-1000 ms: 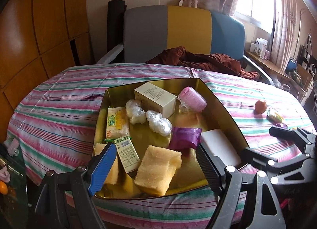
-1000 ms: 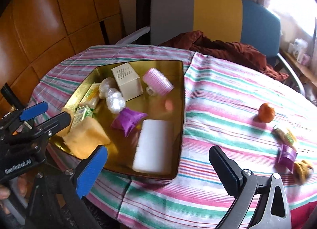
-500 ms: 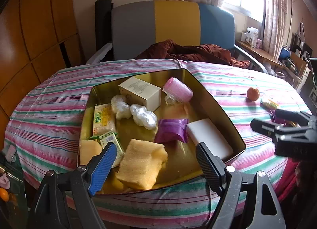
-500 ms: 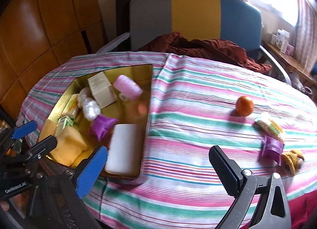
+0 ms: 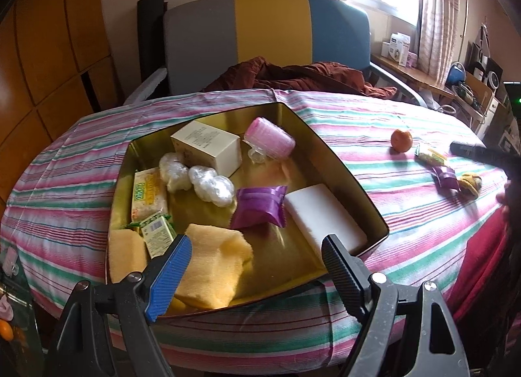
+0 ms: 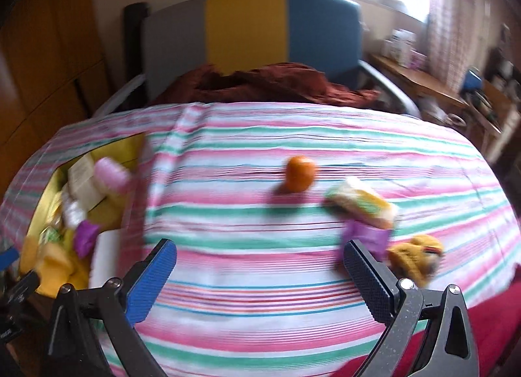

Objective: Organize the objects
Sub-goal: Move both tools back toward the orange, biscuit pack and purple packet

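R gripper (image 6: 260, 282), jaws wide, empty, nearer the loose purple packet (image 6: 366, 235), just fwd-right; L gripper (image 5: 257, 272) wide, empty too.

A gold tin (image 5: 342, 168) on the striped table (image 5: 374, 123) holds a cream box (image 5: 208, 149), a pink roller (image 5: 270, 137), a purple packet (image 5: 259, 207), a white block (image 5: 322, 217) and yellow sponges (image 5: 211, 269). Well apart on the cloth lie an orange (image 6: 300, 172), a snack bar (image 6: 361, 202), another purple packet (image 6: 366, 235) and a blurred yellow item (image 6: 415, 254).
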Tool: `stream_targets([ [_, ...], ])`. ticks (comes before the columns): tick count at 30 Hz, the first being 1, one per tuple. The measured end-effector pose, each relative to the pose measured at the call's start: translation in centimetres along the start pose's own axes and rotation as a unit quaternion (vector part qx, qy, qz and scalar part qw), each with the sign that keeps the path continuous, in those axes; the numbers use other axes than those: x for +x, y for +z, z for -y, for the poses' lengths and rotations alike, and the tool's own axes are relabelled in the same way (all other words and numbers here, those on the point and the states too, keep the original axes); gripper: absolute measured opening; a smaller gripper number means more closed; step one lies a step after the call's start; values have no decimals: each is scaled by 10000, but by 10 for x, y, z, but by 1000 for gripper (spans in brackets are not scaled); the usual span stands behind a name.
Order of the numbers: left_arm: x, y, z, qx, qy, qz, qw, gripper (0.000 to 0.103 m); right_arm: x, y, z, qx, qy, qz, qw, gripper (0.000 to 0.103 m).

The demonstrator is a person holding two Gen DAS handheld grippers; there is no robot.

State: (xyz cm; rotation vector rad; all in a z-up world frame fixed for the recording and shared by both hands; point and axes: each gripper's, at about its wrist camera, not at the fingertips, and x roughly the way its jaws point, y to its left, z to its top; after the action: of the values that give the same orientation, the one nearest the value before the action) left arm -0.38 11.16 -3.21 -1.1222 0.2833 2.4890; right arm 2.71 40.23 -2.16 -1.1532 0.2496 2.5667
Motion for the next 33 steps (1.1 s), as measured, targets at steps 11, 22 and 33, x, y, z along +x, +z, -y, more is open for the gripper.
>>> stream_targets([
  [11, 3, 5, 18, 224, -145, -44, 9996, 84, -7, 10, 142, 1720, -935, 355, 9800, 103],
  [22, 9, 27, 69, 814, -327, 91, 9961, 84, -13, 2, 172, 2476, -639, 709, 9642, 103],
  [33, 14, 51, 120, 1383, -701, 267, 9875, 84, -11, 1, 167, 2370, -597, 752, 9668, 103],
])
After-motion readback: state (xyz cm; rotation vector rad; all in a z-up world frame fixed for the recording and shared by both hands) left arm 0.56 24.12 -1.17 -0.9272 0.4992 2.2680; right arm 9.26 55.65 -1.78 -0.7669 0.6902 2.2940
